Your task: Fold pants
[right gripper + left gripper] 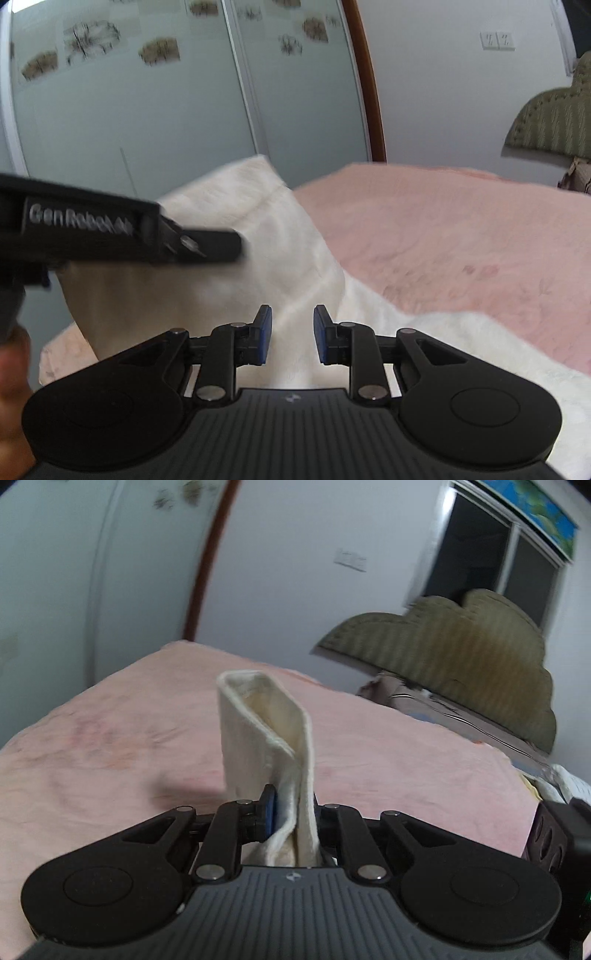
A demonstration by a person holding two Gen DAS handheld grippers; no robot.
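The cream pants lie on a pink bed sheet. My left gripper is shut on a folded edge of them, and a loop of the cloth stands up above its jaws. In the right wrist view the pants are lifted at the left, where the left gripper reaches in from the side. The rest trails off to the lower right across the sheet. My right gripper is shut on a ridge of the cream cloth, which fills the narrow gap between its blue pads.
Frosted sliding wardrobe doors with a brown frame stand beyond the bed's far edge. A padded olive headboard and striped bedding are at the right, below a dark window. A person's hand shows at the lower left.
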